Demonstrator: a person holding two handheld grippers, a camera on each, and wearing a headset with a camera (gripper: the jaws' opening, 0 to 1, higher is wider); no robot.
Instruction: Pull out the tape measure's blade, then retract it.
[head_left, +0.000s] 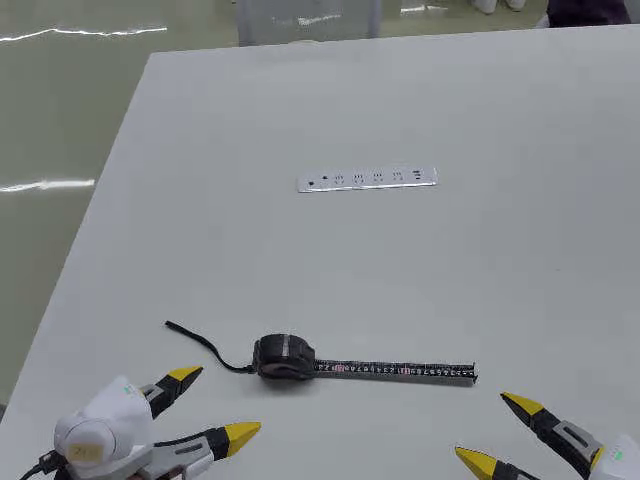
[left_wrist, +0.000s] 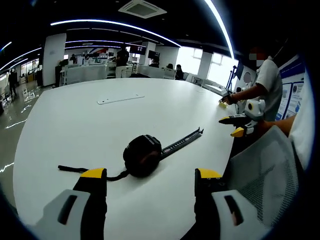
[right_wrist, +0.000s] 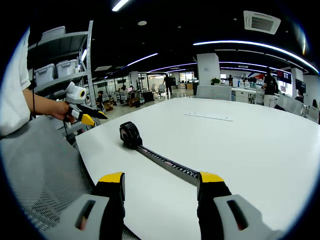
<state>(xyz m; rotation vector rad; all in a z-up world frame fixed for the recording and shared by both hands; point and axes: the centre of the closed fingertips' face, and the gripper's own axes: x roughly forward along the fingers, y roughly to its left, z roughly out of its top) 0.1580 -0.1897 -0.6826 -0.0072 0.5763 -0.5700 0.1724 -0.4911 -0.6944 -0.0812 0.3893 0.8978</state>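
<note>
The tape measure (head_left: 285, 357) rests on the worktop (head_left: 400, 250), blade (head_left: 400, 371) out, flanked by left gripper (head_left: 215, 403) and right gripper (head_left: 495, 430), fingers (head_left: 240, 433) open and empty, seemingly awaiting retraction.

I am finding nothing here that I can truly read. The tape blade (head_left: 400, 371), low in the centre of the head view, is showing white scale numerals too small to make out. The blue poster (left_wrist: 294, 85), at the right edge of the left gripper view, is blurring completely.
</note>
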